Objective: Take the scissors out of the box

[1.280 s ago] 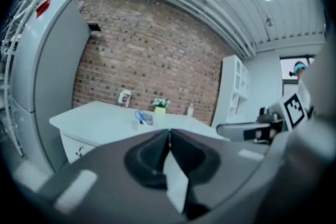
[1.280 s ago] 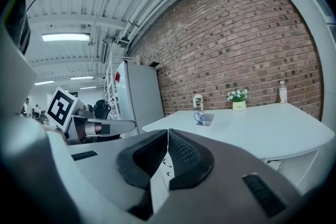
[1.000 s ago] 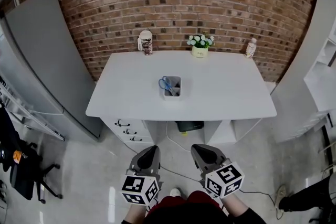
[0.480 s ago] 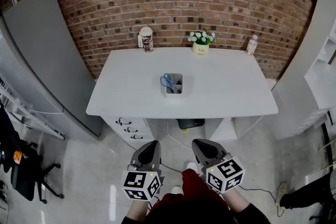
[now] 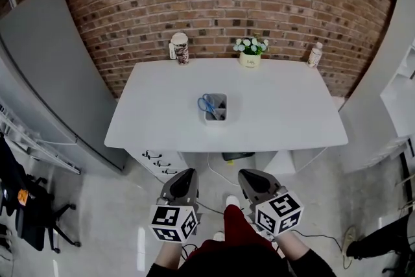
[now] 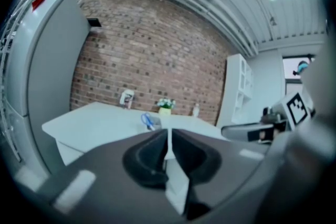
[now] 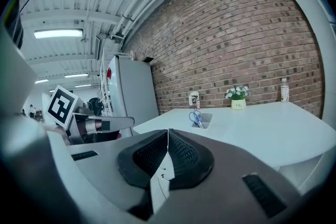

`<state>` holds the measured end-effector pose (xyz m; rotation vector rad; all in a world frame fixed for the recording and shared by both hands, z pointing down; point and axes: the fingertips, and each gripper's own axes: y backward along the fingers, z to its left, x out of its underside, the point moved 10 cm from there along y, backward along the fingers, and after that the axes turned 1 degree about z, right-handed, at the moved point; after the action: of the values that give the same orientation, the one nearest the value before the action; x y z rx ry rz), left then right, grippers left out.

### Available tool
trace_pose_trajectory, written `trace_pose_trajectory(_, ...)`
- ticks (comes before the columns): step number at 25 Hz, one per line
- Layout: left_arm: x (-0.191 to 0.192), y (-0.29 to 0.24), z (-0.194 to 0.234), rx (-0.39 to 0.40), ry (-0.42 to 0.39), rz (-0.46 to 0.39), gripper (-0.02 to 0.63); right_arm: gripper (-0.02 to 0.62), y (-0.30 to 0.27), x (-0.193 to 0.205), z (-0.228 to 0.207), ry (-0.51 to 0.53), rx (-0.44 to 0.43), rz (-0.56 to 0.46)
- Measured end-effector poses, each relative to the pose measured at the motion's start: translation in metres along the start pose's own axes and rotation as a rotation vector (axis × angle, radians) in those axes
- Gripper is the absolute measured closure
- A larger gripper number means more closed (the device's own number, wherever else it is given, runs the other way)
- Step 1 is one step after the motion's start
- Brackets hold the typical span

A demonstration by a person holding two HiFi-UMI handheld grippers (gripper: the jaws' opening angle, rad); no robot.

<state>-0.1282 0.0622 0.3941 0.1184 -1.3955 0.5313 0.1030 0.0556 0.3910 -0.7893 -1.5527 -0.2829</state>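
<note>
Scissors (image 5: pixel 207 104) blue handles up, leaning in the small box (image 5: pixel 220 117) at mid-surface (image 5: pixel 279 113), well apart from both grippers. Left gripper (image 5: pixel 184 174): jaws just now opening, parted by a crack, nothing between. Right gripper (image 5: pixel 247 175): jaws clenched, empty. Judged light, stiff and hard; smooth plastic loops probably slippery, blades hidden below. Best gripped across the exposed handle loops, then lifted straight up clear of the box wall.
</note>
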Motion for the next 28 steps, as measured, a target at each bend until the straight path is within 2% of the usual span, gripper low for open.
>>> trace_pose_trajectory(12, -0.005, -0.063, 0.021, -0.011, 0.017, 0.053, 0.574, 0.586, -0.036, -0.010, -0.046, -0.016, 0.010, 0.035)
trace_pose_trajectory(28, -0.014, -0.149, 0.052, -0.074, 0.064, 0.121, 0.525, 0.586, -0.101, -0.023, -0.114, -0.050, -0.025, 0.090)
